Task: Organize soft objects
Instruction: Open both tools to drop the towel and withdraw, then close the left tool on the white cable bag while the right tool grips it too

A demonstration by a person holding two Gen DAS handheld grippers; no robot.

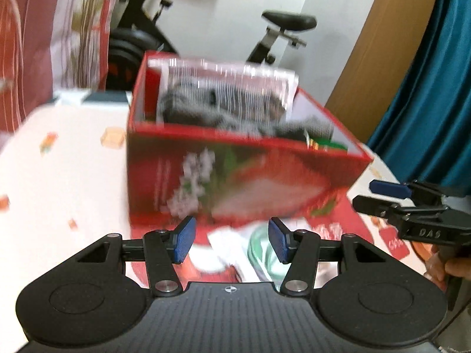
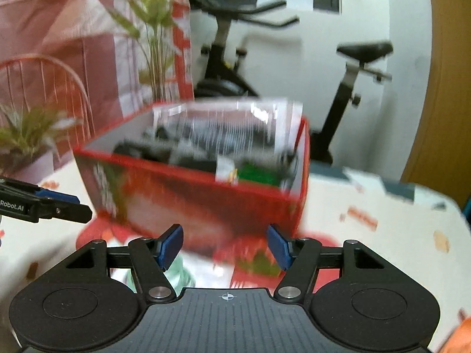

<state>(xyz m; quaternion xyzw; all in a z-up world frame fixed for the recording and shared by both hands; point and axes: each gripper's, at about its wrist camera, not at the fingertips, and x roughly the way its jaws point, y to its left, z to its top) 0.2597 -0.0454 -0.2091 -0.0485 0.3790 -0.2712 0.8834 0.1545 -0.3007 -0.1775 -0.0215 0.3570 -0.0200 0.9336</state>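
Red box (image 1: 235,173) stands on the table (image 1: 73,170), holding dark soft items (image 1: 206,111). Left gripper (image 1: 231,241) and right gripper (image 2: 225,245): fingers apart, empty, near the box front.

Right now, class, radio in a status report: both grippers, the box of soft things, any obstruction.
Left gripper open, empty. Right gripper open, empty. Red box on the table, grey soft items inside. Nothing between fingers and box.

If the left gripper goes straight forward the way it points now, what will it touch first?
Most likely the near wall of the red box. The left gripper is open and empty, aimed at that wall above the table. The picture is blurred, so the gap is hard to judge.
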